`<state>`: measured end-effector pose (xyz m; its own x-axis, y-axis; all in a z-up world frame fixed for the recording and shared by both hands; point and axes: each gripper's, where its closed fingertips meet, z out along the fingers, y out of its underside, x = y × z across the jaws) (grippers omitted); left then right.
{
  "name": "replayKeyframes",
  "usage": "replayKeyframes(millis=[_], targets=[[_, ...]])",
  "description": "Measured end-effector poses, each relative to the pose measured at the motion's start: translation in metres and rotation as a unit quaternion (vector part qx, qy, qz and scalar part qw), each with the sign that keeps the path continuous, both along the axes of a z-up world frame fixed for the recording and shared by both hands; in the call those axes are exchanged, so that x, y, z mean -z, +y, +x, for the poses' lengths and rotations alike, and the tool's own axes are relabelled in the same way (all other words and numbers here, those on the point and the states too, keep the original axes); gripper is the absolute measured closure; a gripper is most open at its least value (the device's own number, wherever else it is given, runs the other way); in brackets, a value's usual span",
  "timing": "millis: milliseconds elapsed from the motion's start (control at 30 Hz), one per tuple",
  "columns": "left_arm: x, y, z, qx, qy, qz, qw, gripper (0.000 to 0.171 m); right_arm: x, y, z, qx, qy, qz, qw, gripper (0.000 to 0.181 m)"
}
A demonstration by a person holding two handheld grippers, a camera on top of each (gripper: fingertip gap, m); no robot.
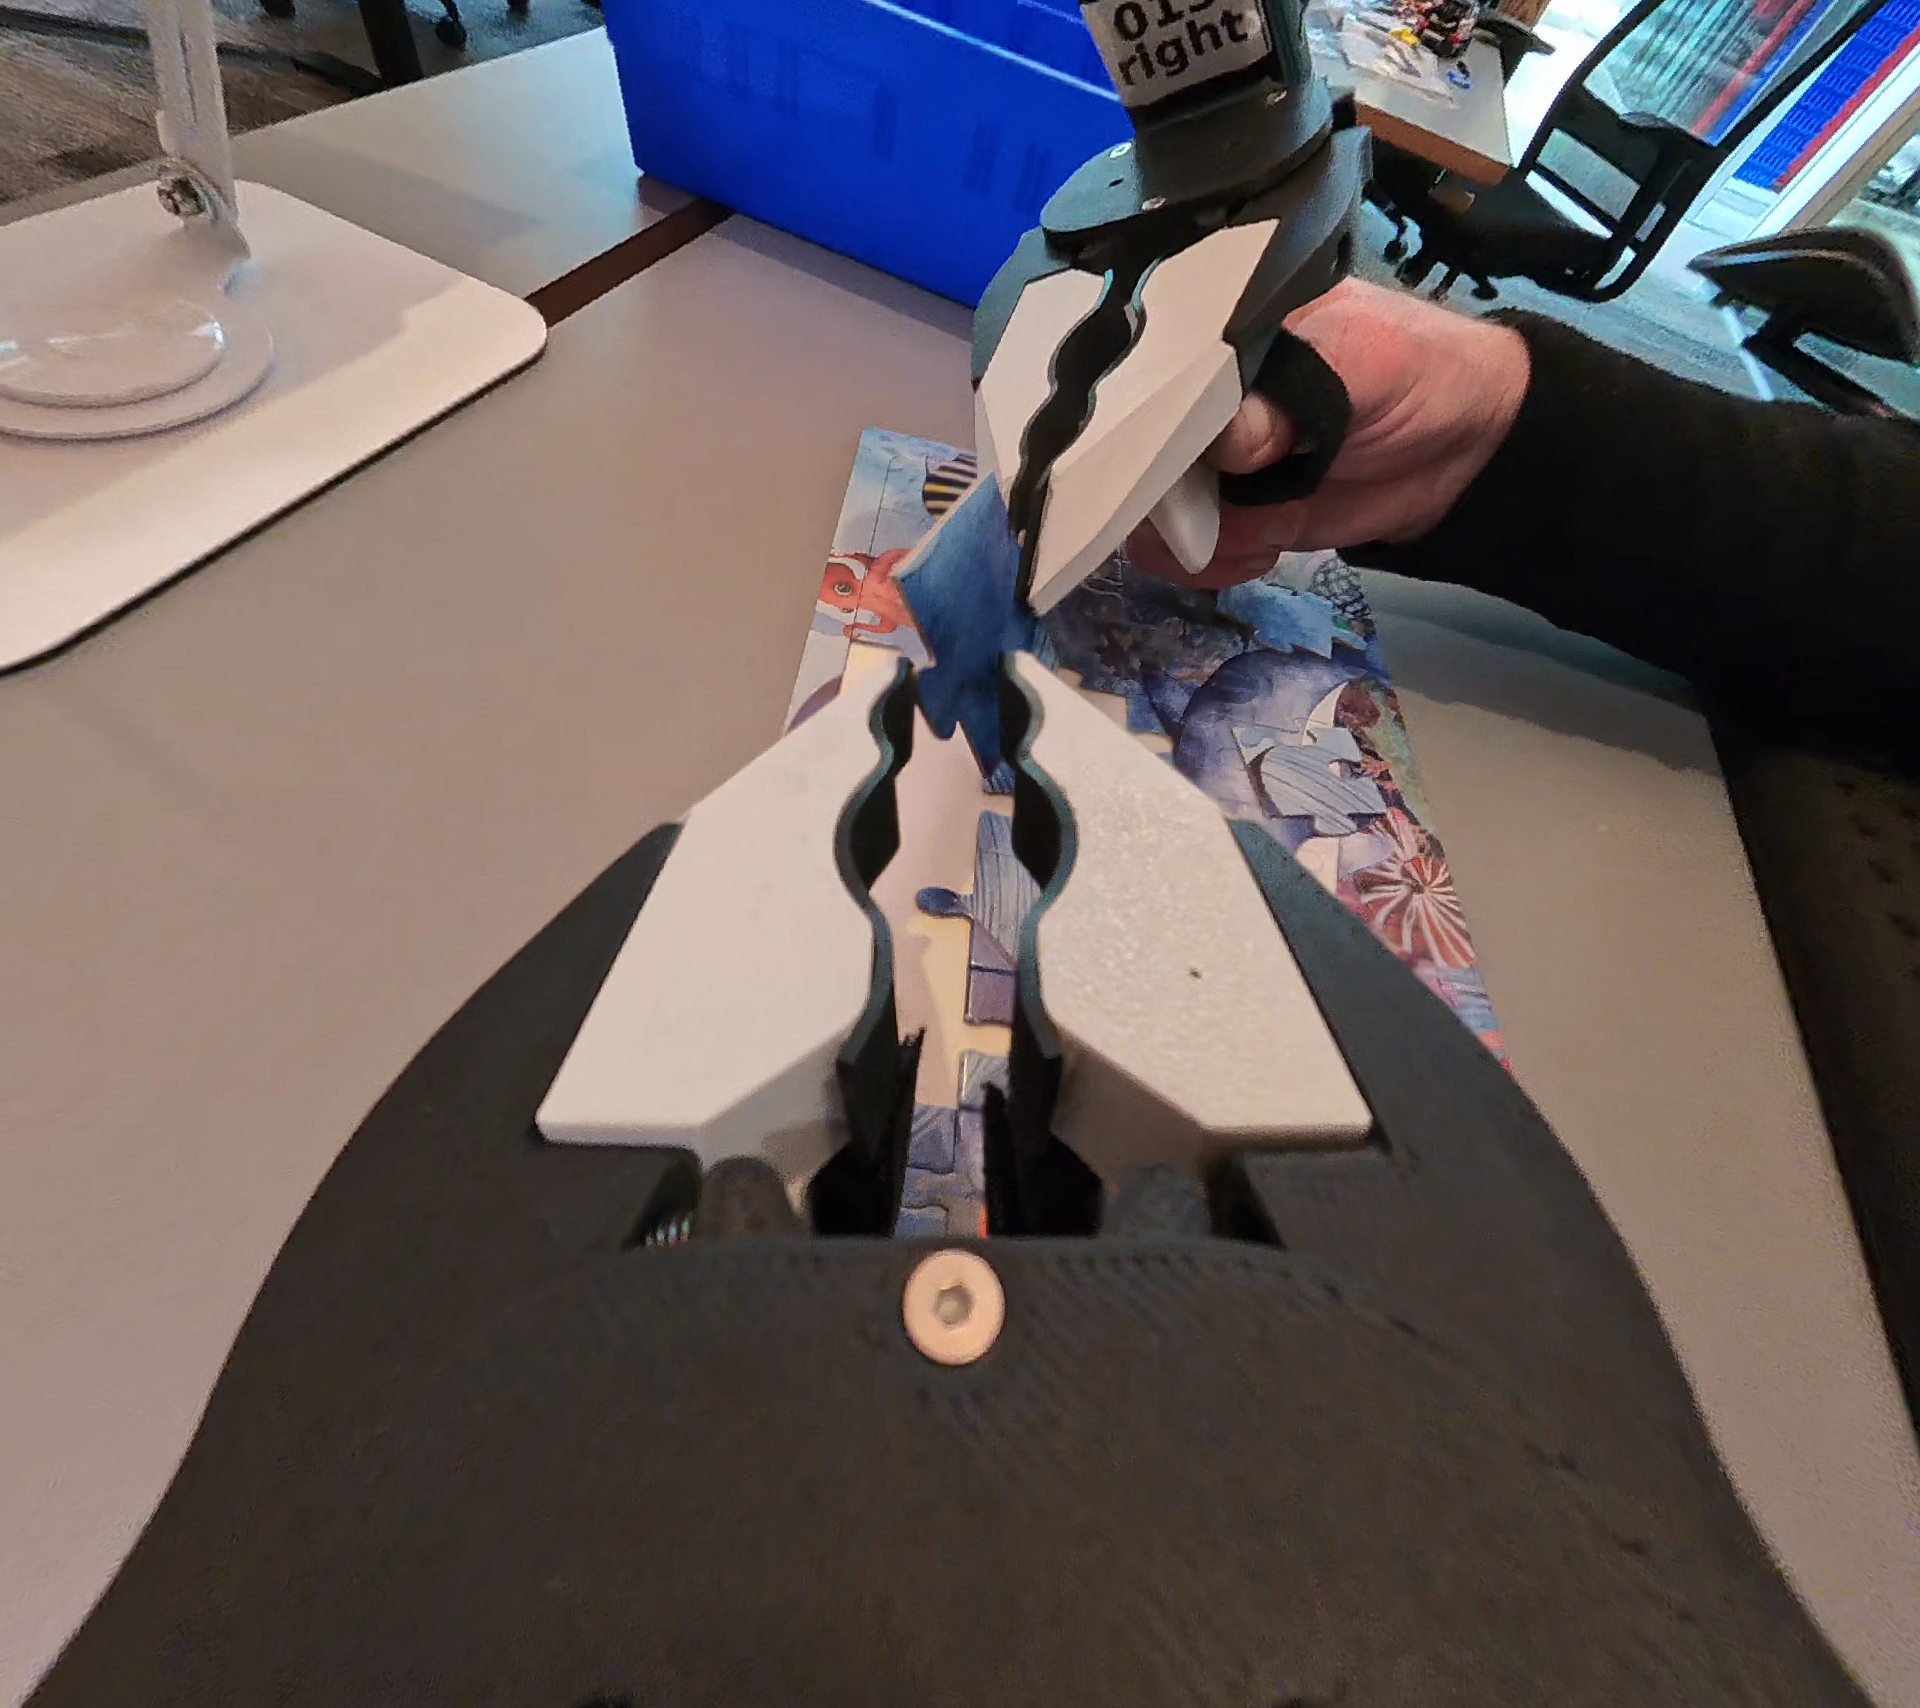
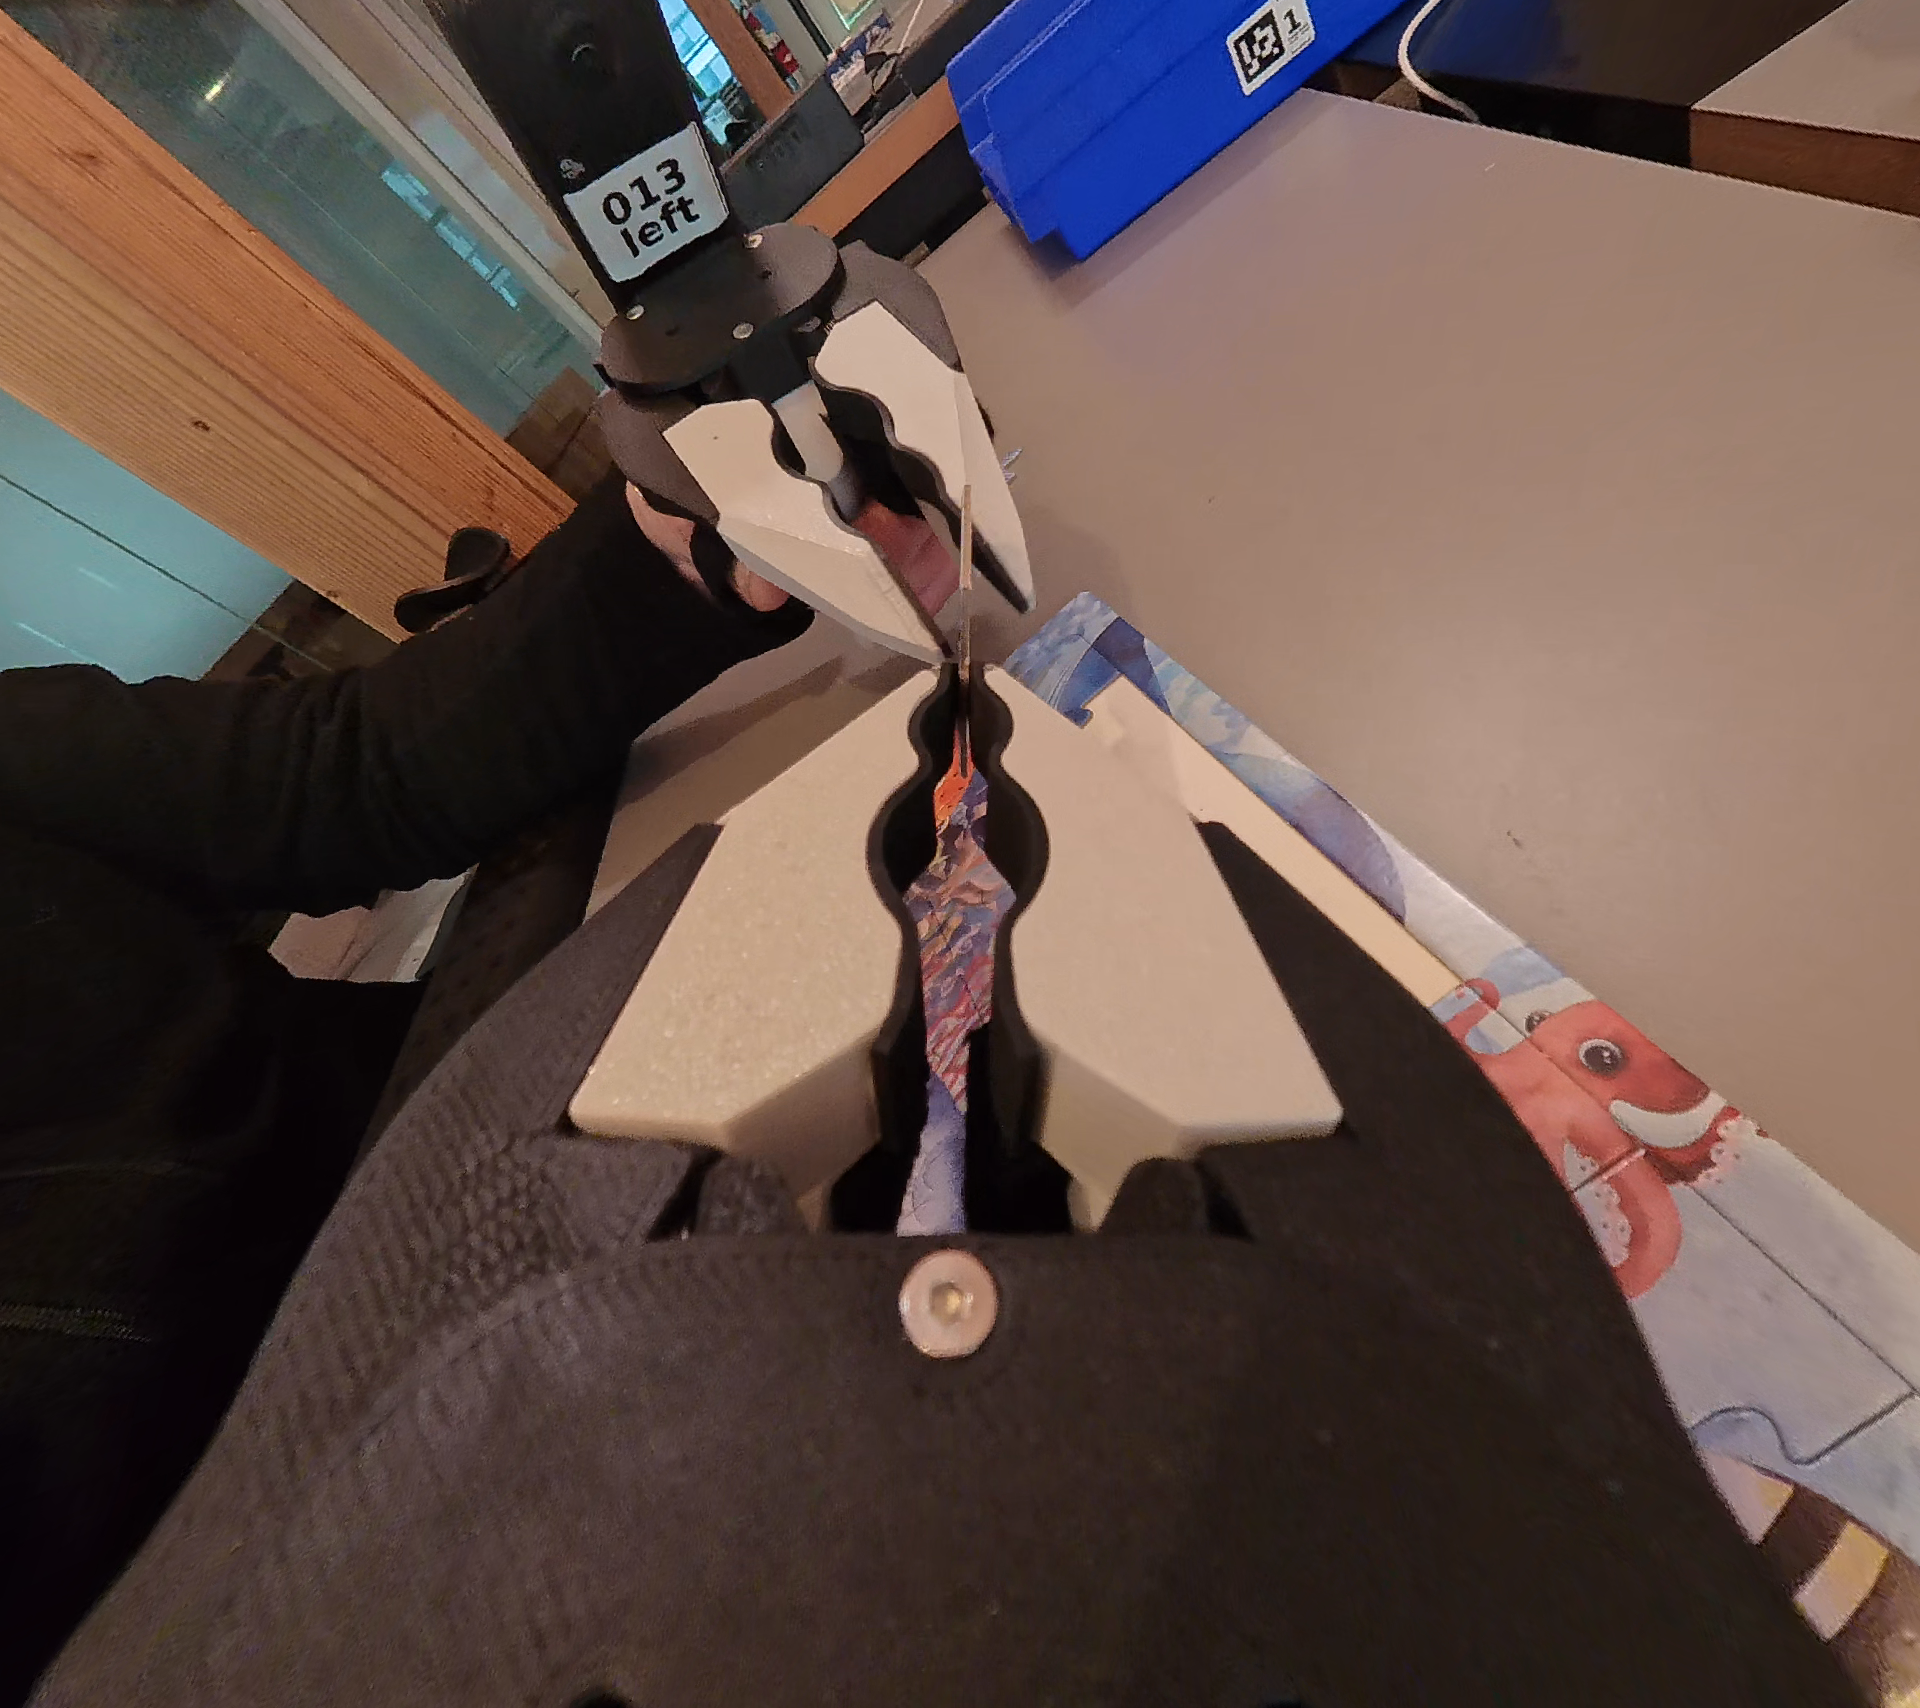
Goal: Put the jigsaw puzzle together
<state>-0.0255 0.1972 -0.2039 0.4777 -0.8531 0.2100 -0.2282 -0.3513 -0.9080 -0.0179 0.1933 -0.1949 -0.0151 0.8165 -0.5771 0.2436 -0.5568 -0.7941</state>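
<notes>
Puzzle piece (image 1: 961, 619): blue, standing on edge above the puzzle (image 1: 1278, 723).
Right gripper (image 1: 1023, 593): pinching its top.
Left gripper (image 1: 961, 671): narrowing around it, seemingly touching.
Desk (image 1: 520, 775): lying bare leftward.

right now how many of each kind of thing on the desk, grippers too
grippers: 2, left and right
held puzzle piece: 1
puzzle: 1
blue bin: 1
white lamp base: 1
total: 6

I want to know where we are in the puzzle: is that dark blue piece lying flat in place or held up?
Held up. The dark blue cardboard puzzle piece stands tilted above the assembled puzzle, pinched between both grippers.
</notes>
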Motion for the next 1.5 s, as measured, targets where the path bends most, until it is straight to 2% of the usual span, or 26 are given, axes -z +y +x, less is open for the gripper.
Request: replayKeyframes(millis=[100, 233, 400, 600, 867, 1000, 1067, 1133, 1200, 1367, 1500], targets=[[0.008, 0.000, -0.003, 0.001, 0.006, -0.013, 1.000, 0.162, 0.009, 0.000, -0.003, -0.009, -0.018, -0.003, 1.000, 0.181], [0.013, -0.003, -0.007, 0.009, 0.008, -0.029, 1.000, 0.170, 0.016, 0.004, -0.006, 0.004, -0.041, 0.008, 0.999, 0.178], [0.019, -0.005, -0.009, 0.012, 0.007, -0.055, 0.998, 0.171, 0.023, 0.009, -0.010, 0.022, -0.064, 0.010, 0.998, 0.173], [0.023, -0.008, -0.013, 0.019, -0.011, -0.091, 0.996, 0.171, 0.016, 0.010, -0.013, 0.033, -0.057, 0.033, 0.997, 0.171], [0.021, -0.016, -0.016, 0.037, -0.024, -0.115, 0.992, 0.171, 0.019, 0.003, -0.017, 0.008, -0.062, 0.032, 0.998, 0.180], [0.026, -0.016, -0.029, 0.027, 0.011, -0.111, 0.993, 0.157, 0.020, -0.001, -0.022, -0.001, -0.067, 0.024, 0.997, 0.181], [0.033, -0.012, -0.044, 0.003, 0.053, -0.102, 0.993, 0.148, 0.024, -0.001, -0.025, -0.005, -0.082, 0.018, 0.996, 0.181], [0.039, -0.009, -0.056, -0.017, 0.088, -0.089, 0.992, 0.148, 0.029, -0.002, -0.026, -0.012, -0.099, 0.015, 0.995, 0.181], [0.041, -0.009, -0.058, -0.018, 0.091, -0.088, 0.992, 0.148, 0.036, -0.005, -0.026, -0.025, -0.116, 0.002, 0.993, 0.181], [0.046, -0.008, -0.044, -0.006, 0.117, -0.066, 0.991, 0.151, 0.058, -0.004, -0.020, -0.043, -0.176, -0.005, 0.983, 0.181], [0.054, -0.009, -0.037, 0.001, 0.140, -0.059, 0.988, 0.153, 0.060, 0.002, -0.019, -0.060, -0.190, -0.022, 0.980, 0.181]])
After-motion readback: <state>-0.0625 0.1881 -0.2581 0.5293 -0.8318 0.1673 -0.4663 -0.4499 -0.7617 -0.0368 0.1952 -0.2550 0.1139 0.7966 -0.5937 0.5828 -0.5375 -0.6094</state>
